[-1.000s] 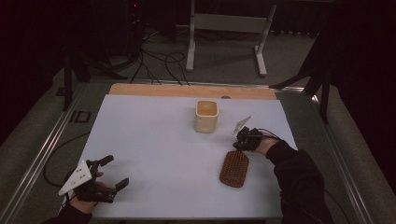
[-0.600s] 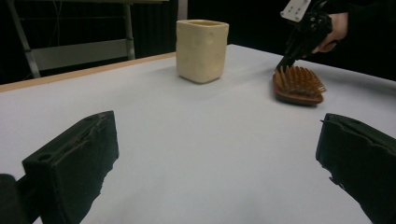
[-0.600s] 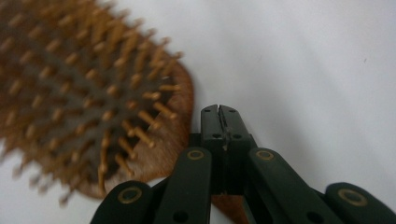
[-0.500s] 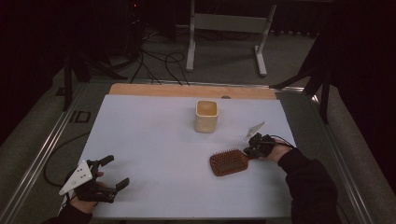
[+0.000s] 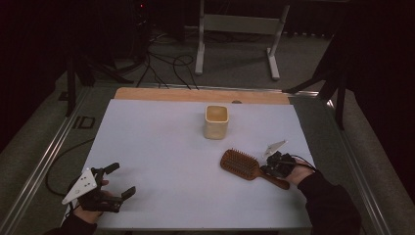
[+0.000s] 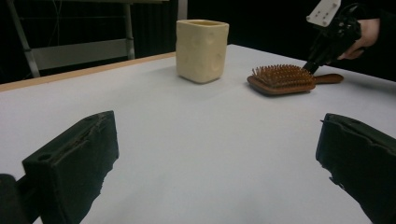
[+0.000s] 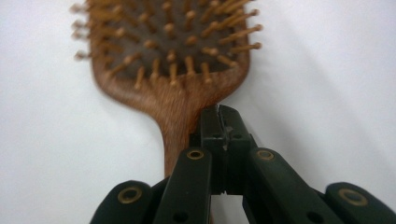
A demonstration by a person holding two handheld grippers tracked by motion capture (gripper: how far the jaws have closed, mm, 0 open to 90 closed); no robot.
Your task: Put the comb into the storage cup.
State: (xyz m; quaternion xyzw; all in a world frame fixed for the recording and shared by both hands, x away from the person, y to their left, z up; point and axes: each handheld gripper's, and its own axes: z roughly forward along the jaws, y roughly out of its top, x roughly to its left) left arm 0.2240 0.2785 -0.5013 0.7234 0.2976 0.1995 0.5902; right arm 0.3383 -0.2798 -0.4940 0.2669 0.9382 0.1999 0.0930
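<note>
A wooden paddle hairbrush lies bristles up on the white table, right of centre, with its handle pointing to the front right. My right gripper is shut, with its tips together against the side of the handle's neck, beside it and not around it. In the right gripper view the closed jaws touch the right edge of the hairbrush where head meets handle. My left gripper rests open at the front left; nothing lies between its jaws.
A cream square cup stands upright behind the brush, near the table's middle back. From the left gripper view the cup is left of the hairbrush and the right gripper. A wooden strip edges the far side.
The right gripper moved toward the front right beside the brush. The brush swung round: its handle now points to the front right, and its head lies to the left. The left gripper stayed put.
</note>
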